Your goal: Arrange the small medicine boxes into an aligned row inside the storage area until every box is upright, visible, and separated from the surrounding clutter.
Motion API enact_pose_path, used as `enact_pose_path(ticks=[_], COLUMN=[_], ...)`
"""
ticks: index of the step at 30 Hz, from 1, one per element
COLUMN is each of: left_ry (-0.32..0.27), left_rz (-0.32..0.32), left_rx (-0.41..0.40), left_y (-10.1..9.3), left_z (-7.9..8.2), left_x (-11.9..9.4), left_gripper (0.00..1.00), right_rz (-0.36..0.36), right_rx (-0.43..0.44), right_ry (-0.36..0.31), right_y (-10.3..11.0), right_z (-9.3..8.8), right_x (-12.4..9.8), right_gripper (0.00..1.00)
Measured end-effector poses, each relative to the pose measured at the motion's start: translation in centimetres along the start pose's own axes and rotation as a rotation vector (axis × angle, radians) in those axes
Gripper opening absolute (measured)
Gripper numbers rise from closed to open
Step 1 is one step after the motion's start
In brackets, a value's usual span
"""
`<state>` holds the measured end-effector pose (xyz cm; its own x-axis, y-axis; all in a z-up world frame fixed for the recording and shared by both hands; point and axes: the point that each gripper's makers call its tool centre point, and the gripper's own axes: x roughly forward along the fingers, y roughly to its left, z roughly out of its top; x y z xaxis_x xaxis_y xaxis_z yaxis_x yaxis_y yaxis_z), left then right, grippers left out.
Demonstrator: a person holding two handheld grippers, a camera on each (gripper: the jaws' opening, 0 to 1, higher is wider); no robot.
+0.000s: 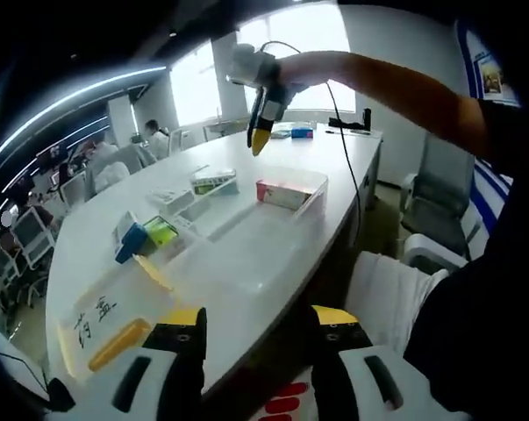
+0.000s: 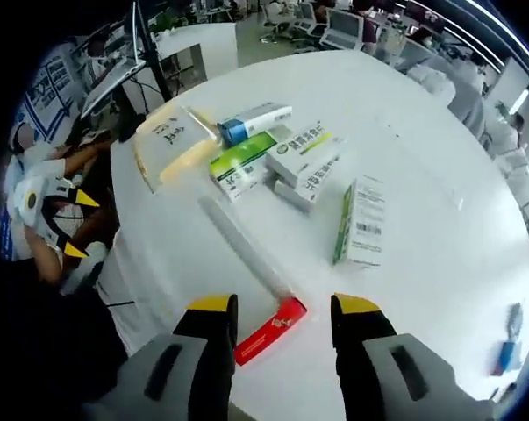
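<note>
Bright windows (image 1: 303,39) behind a white table (image 1: 334,167); office chairs (image 1: 426,250) beside it; desks with monitors (image 2: 343,26).

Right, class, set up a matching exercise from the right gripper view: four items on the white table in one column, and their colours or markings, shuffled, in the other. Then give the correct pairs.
Items:
1. Box lying between the right gripper's jaws
2. Box standing on its edge, right of centre
3. Box at the far end of the cluster
4. Clear lid at the far left of the cluster

Descriptions:
A. Blue end, white body
B. Red
C. White with a green side and a barcode
D. Handwritten characters, yellow edge

Pairs:
1 red box - B
2 upright box - C
3 blue-ended box - A
4 lid - D
</note>
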<state>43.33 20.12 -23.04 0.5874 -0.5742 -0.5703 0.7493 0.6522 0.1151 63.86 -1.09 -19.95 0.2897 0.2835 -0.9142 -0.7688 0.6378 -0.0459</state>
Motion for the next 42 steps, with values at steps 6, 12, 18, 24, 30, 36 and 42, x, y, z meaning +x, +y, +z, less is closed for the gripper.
enact_pose_path(ticks=[6,12,18,24,30,36,42], left_ry=[-0.068,-0.077,-0.074,-0.079,-0.075,-0.065,-0.052], left_rz=[-0.049,-0.029,-0.013,-0.016,-0.035,-0.038,-0.035], left_rx=[-0.038,-0.044,-0.059,-0.075,-0.074,-0.079,-0.086], left_y=[-0.5,0.6,1.7,2.2,2.1,2.2,2.4], left_z=[0.8,0.8,0.3,0.2,0.4,0.0,-0.3], left_x=[-1.4,-1.7,-1.8,-1.6,-0.5,-0.3,-0.1], left_gripper=[0.46,0.46,0.46,0.46,0.47,0.47,0.47], right_rz=[-0.012,-0.039,-0.035,-0.039,-0.048,-0.071,-0.066], right_rx=[0.016,0.029,0.049,0.057,0.080,0.072,0.063], right_ry=[0.006,0.001,0.038,0.062,0.092,0.089,0.109], right_y=[-1.7,-2.0,-3.0,-5.0,-7.2,-9.3,-10.4], right_z=[1.4,1.8,2.1,3.1,4.2,5.3,5.4], right_x=[1.7,3.3,5.0,6.2,8.2,9.1,9.6], right_gripper=[0.43,0.42,0.42,0.42,0.41,0.41,0.45])
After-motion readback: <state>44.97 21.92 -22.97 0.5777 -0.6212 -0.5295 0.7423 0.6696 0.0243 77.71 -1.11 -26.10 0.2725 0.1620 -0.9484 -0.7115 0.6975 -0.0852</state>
